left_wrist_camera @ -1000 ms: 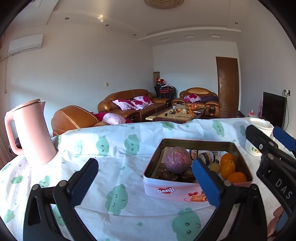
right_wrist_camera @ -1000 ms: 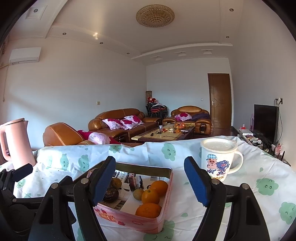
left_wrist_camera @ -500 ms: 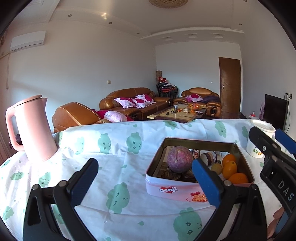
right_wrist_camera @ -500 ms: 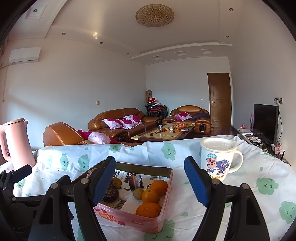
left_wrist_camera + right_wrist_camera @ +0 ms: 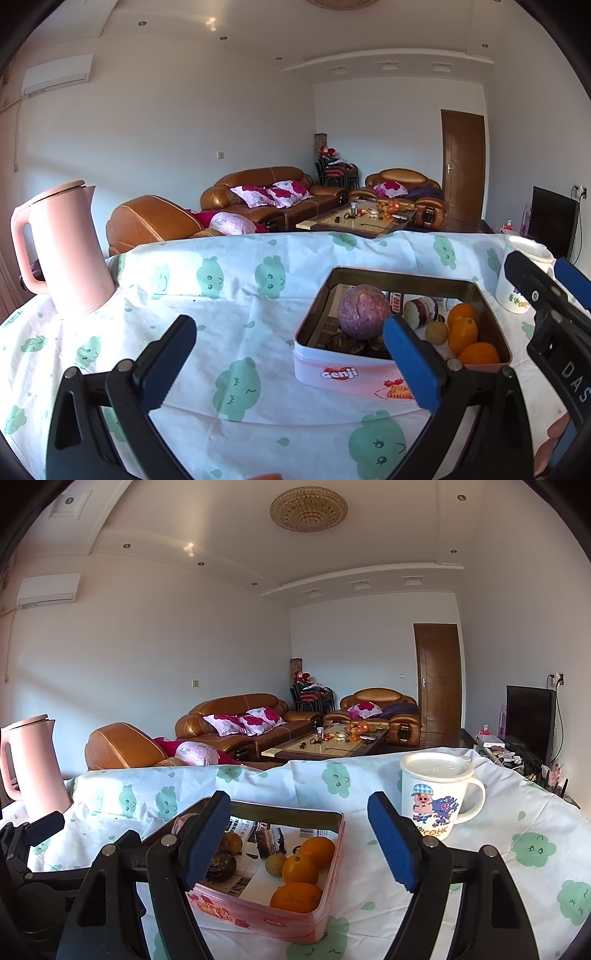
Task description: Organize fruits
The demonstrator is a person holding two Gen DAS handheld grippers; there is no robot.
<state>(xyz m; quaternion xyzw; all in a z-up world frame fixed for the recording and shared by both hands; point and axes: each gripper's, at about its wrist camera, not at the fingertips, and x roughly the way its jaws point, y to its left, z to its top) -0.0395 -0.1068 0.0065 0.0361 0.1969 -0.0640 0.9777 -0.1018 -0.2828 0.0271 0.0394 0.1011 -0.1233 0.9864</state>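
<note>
A pink Genji tin (image 5: 332,373) sits on the table and holds fruit: a big purple fruit (image 5: 364,311), three oranges (image 5: 461,330), a small yellowish fruit (image 5: 436,331) and dark round ones. My left gripper (image 5: 291,363) is open and empty, just in front and left of the tin. My right gripper (image 5: 299,843) is open and empty, hovering above the tin (image 5: 258,910) and its oranges (image 5: 300,867). The right gripper also shows at the right edge of the left wrist view (image 5: 554,295).
A pink kettle (image 5: 62,251) stands at the table's back left. A white cartoon mug (image 5: 436,794) with a lid stands right of the tin. A cloth with green clouds (image 5: 229,295) covers the table. Sofas and a coffee table lie beyond.
The left gripper has drawn back and tilted down slightly, so the tin sits a little lower and farther right in its view. The right gripper has hardly moved. Both stay open.
</note>
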